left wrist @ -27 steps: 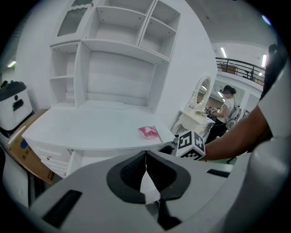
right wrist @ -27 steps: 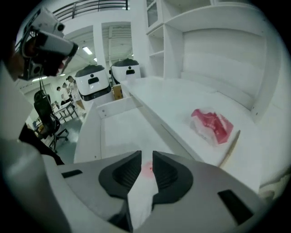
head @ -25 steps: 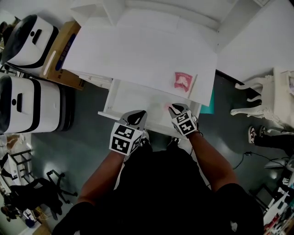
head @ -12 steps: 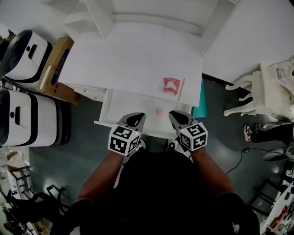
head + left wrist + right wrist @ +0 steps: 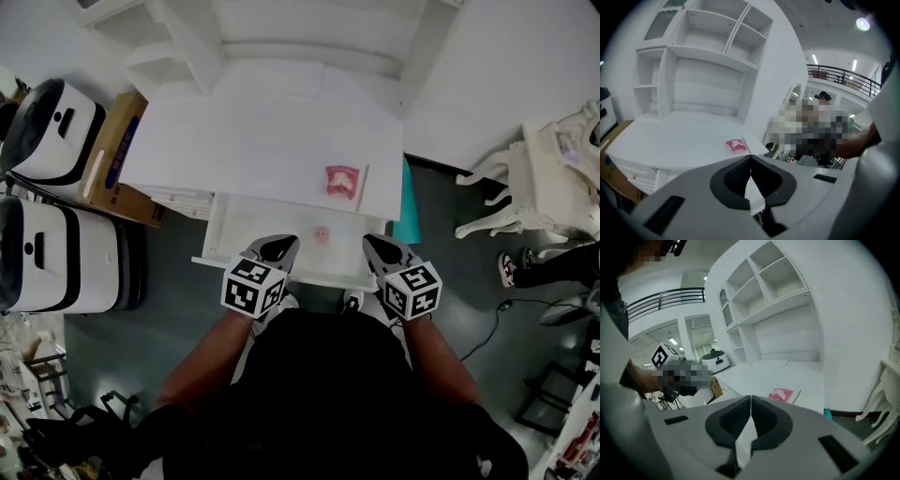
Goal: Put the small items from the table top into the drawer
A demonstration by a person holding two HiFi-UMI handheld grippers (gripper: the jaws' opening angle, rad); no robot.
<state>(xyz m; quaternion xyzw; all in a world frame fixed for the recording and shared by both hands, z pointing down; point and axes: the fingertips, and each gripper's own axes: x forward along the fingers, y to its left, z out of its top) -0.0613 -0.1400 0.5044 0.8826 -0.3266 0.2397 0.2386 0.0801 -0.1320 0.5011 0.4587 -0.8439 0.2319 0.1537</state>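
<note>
A pink packet [image 5: 341, 180] lies near the front right corner of the white table top [image 5: 253, 141]; it also shows in the left gripper view [image 5: 736, 146] and the right gripper view [image 5: 781, 394]. Below it the white drawer [image 5: 258, 223] stands pulled out, with a small pink round item [image 5: 322, 234] inside. My left gripper [image 5: 278, 247] hangs at the drawer's front edge, jaws shut and empty. My right gripper [image 5: 379, 249] hovers by the drawer's front right corner, also shut with nothing held.
White shelving [image 5: 281, 28] rises at the back of the table. Left of it are a cardboard box [image 5: 117, 141] and two white machines [image 5: 56, 103]. A white ornate chair [image 5: 525, 178] stands at the right, and a teal object [image 5: 405, 211] sits beside the table.
My right gripper has drawn back from inside the drawer to its front right corner. The small pink item now lies in the drawer. The left gripper has barely moved.
</note>
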